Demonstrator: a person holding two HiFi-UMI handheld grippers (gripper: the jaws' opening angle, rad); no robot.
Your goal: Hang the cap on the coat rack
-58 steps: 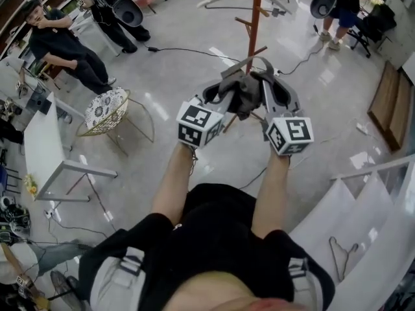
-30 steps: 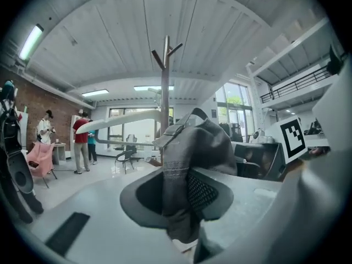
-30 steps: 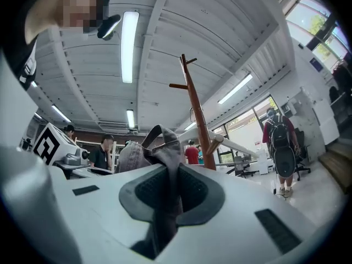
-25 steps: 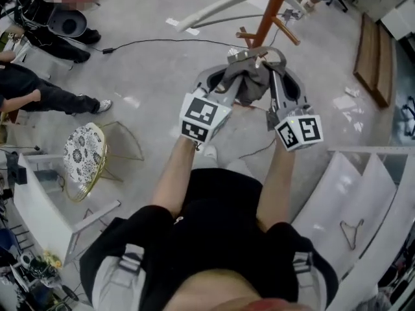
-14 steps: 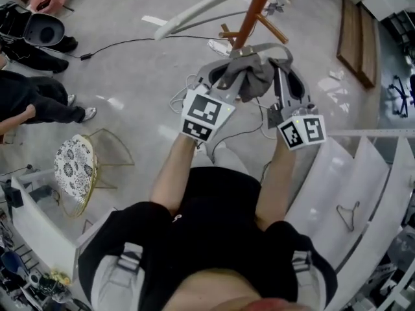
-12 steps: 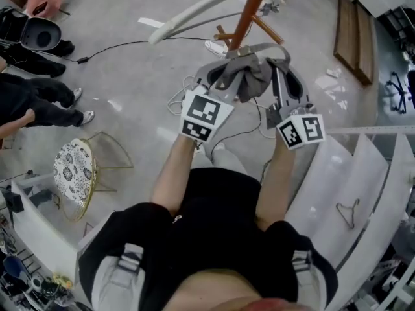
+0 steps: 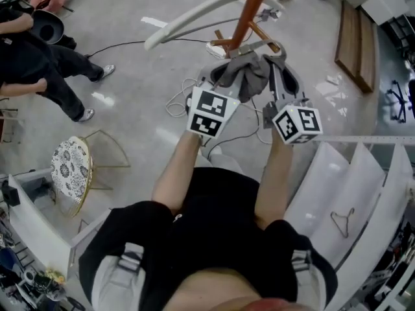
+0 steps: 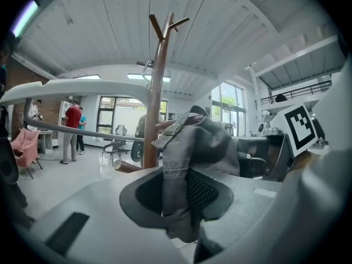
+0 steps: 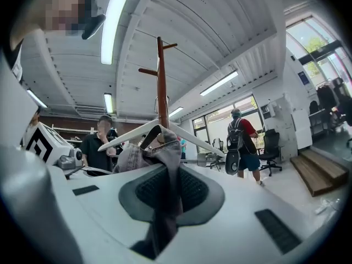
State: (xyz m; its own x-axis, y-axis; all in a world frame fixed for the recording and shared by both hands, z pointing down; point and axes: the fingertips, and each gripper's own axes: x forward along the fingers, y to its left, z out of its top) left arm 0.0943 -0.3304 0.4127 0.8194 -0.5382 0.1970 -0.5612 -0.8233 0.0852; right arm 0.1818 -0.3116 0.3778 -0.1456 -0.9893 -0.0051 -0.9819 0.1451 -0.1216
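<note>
Beside coat rack (image 7: 249,11) — cap (image 7: 249,76) bunched, spanning left tool (image 8: 179,197) to right tool (image 9: 168,197)

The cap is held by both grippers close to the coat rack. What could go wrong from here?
1. The cap is bunched between the left gripper and the right gripper, so a peg of the coat rack may miss its opening, and it could drop on release.
2. The white curved bar sits close to the rack; a gripper might knock it.
3. Cables lie on the floor near the feet, a possible trip.
</note>
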